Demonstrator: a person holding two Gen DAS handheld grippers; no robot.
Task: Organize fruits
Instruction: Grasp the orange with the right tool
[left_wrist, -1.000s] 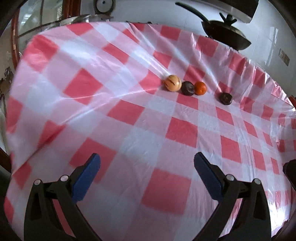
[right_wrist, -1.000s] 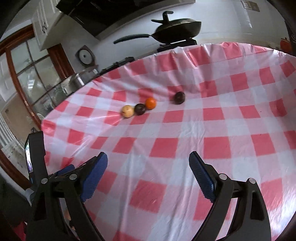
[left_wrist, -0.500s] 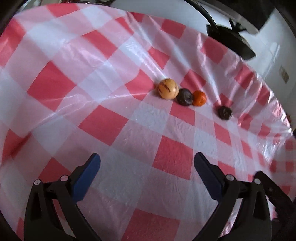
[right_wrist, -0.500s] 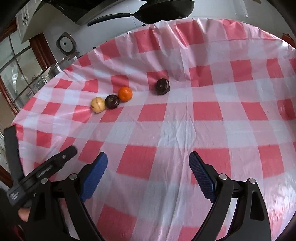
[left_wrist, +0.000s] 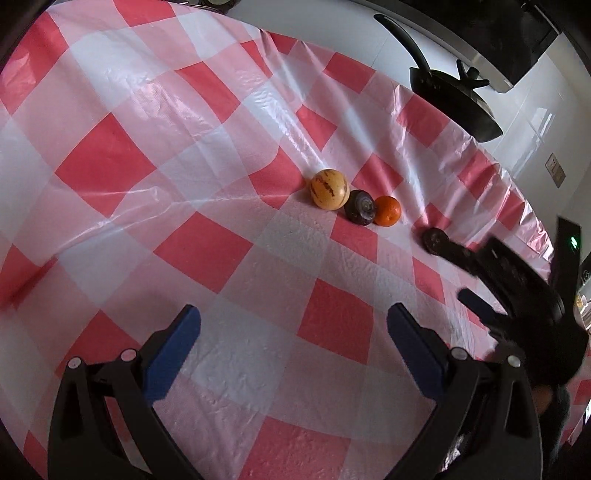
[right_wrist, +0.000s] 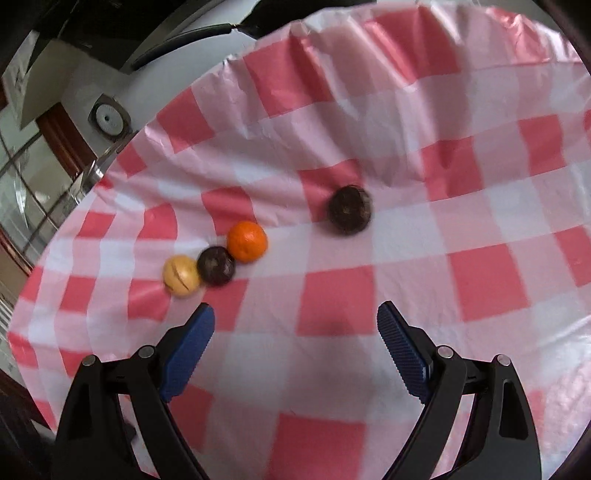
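Observation:
Three fruits touch in a row on the red-and-white checked tablecloth (left_wrist: 207, 251): a yellow striped fruit (left_wrist: 330, 189) (right_wrist: 181, 275), a dark purple fruit (left_wrist: 361, 206) (right_wrist: 216, 266) and an orange (left_wrist: 388, 210) (right_wrist: 246, 242). A second dark fruit (right_wrist: 349, 210) (left_wrist: 432, 238) lies alone to their right. My left gripper (left_wrist: 294, 314) is open over bare cloth, well short of the row. My right gripper (right_wrist: 295, 312) (left_wrist: 452, 269) is open and empty, with the lone dark fruit a little ahead and to the right. In the left wrist view one of its fingers partly hides that fruit.
A black pan (left_wrist: 454, 99) with a long handle sits on the counter beyond the table's far edge. A round dial (right_wrist: 109, 118) and a wood-framed glass door (right_wrist: 22, 192) stand off the table's left side. The cloth wrinkles near the far rim (right_wrist: 369, 44).
My right gripper has moved forward toward the fruits, which now look larger, and it has come into the left wrist view at the right. My left gripper has shifted only slightly.

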